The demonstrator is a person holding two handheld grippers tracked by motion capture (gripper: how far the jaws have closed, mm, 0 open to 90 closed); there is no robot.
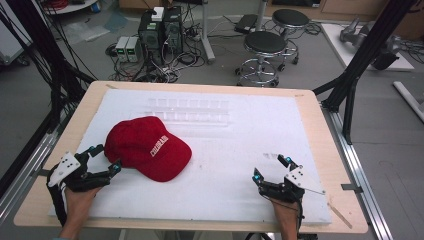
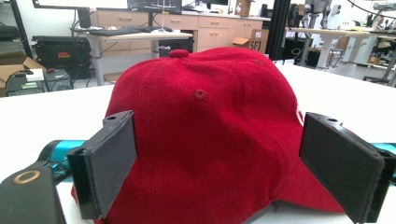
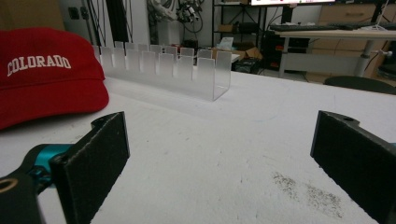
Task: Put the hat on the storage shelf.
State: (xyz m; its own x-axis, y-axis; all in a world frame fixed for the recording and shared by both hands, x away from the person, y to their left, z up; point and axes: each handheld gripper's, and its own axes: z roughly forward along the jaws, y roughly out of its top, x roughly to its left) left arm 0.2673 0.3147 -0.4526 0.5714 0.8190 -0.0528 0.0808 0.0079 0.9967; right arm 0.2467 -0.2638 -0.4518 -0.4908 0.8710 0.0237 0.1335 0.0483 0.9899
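Red cap (image 1: pixel 147 147): we find it on the worktop (image 1: pixel 310 115), just before the clear divider rack (image 1: pixel 190 111). Our left claw (image 1: pixel 104 159) stands released at its back edge. Our right claw (image 1: pixel 271 169), released, sits well apart from the cap.

One red cap (image 1: pixel 147 148), one clear rack (image 1: pixel 189 111)

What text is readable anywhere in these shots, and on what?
"COLORADO": white letters on the front of the red cap, clear in the right gripper view.
The same print on the cap in the high view: too small to read.
"SF": partial black print on a cardboard box in the background of the left gripper view; the rest is cut off.
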